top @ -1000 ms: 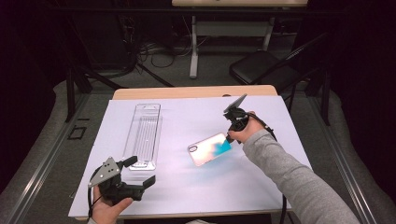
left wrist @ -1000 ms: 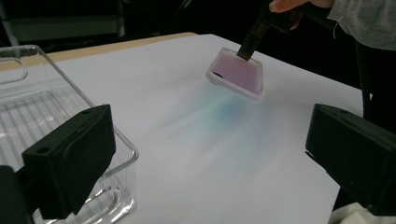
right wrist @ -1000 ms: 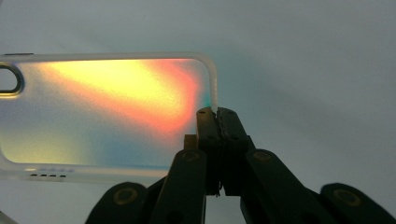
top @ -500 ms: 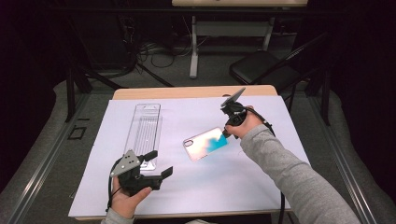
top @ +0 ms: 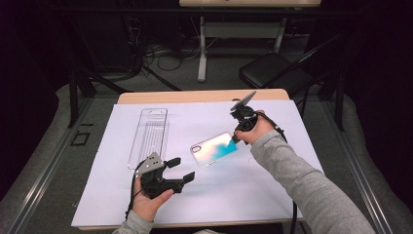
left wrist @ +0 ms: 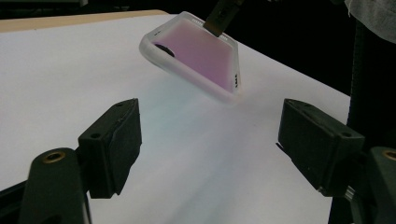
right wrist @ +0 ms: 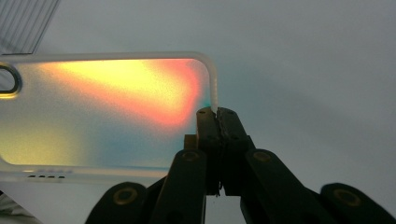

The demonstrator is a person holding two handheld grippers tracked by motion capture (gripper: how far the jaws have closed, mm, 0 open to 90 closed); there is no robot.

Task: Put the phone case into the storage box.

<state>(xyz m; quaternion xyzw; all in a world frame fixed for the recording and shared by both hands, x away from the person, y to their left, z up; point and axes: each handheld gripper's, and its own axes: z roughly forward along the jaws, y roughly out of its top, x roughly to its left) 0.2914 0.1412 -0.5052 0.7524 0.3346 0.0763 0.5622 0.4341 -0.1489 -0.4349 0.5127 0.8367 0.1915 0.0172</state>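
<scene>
The big white sheet (top: 272,180) has lots of bare room around the left gripper (top: 181,168), whose jaws have just been closing a bit with nothing between them. The clear box (top: 148,136) lies well off by the sheet's left edge. The right gripper (top: 237,138) pinches the phone case (top: 214,148) by its edge, tilted above the sheet's middle.

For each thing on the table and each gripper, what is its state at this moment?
Phone case: lifted off the sheet at one end, tilted, pinched at its edge.
Right gripper: shut on the phone case.
Left gripper: open, nothing between the jaws, which have just been closing; apart from the case.
Clear plastic tray: lying flat on the white sheet, untouched.
</scene>
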